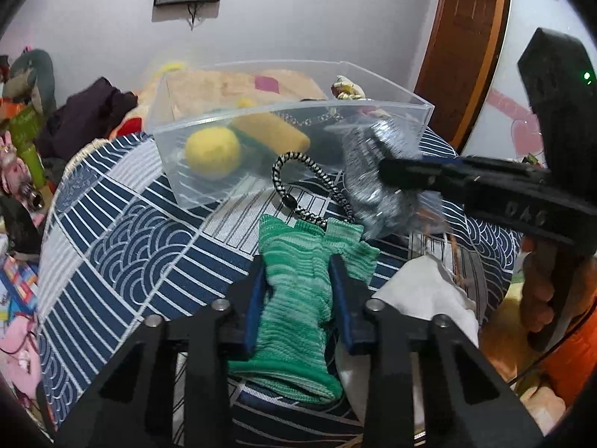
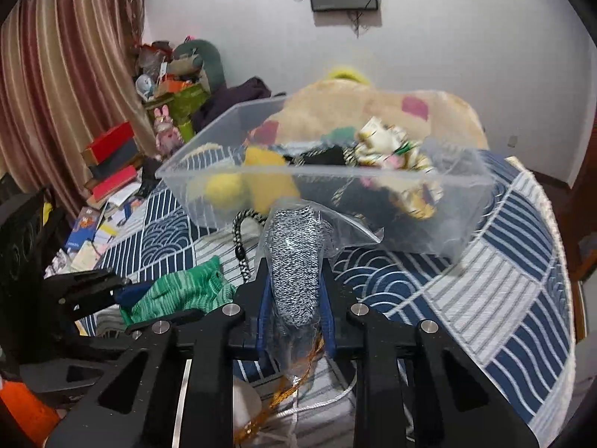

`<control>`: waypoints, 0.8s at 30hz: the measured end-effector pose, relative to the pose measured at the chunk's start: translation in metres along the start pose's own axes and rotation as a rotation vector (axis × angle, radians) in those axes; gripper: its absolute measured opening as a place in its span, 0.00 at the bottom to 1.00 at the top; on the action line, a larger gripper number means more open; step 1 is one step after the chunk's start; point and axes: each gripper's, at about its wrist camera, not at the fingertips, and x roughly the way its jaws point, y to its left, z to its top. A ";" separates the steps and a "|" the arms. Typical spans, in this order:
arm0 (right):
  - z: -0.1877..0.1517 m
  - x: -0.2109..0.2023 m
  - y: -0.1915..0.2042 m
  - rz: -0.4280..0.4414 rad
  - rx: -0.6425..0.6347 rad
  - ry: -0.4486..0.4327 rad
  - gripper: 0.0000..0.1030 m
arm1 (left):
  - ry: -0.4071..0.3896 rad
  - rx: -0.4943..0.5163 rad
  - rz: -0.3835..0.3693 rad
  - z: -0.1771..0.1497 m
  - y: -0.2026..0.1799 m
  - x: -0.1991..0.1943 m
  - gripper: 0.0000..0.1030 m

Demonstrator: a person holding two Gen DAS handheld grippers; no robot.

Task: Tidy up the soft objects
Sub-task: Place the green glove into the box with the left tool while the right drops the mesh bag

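Blue patterned cloth (image 2: pixel 503 283) spread wide, bare toward the right edge. Clear bin (image 1: pixel 209 171) at the far side, holding a yellow ball (image 1: pixel 212 151). Left gripper (image 1: pixel 296 287) clamped on a green sock (image 1: pixel 298 298) lying flat. Right gripper (image 2: pixel 294 291) closed around a bagged speckled sock (image 2: pixel 296 261), raised just before the bin's near wall.

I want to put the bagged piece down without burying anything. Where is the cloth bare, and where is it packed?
Bare patterned cloth lies right of the right gripper, below the clear bin. Another bare patch sits left of the green knit, in front of the bin. It is crowded between the jaws and bin: the braided cord, green knit and white cloth.
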 end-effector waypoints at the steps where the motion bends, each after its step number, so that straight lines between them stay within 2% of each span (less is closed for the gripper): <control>1: 0.001 -0.005 -0.002 -0.003 0.002 -0.013 0.20 | -0.004 -0.001 0.003 0.001 0.000 -0.002 0.26; 4: 0.004 -0.016 -0.005 -0.004 0.011 -0.045 0.20 | -0.020 -0.011 -0.003 0.005 0.000 -0.011 0.21; 11: 0.014 -0.037 -0.007 -0.037 0.023 -0.126 0.20 | -0.117 -0.003 0.019 0.023 0.000 -0.042 0.20; 16: 0.023 -0.046 -0.007 -0.056 0.027 -0.174 0.20 | -0.216 -0.011 0.050 0.047 0.007 -0.061 0.20; 21: 0.036 -0.050 -0.012 -0.073 0.031 -0.213 0.20 | -0.280 -0.002 0.102 0.075 0.011 -0.063 0.20; 24: 0.045 -0.048 -0.012 -0.075 0.028 -0.229 0.20 | -0.309 -0.011 0.107 0.090 0.019 -0.063 0.20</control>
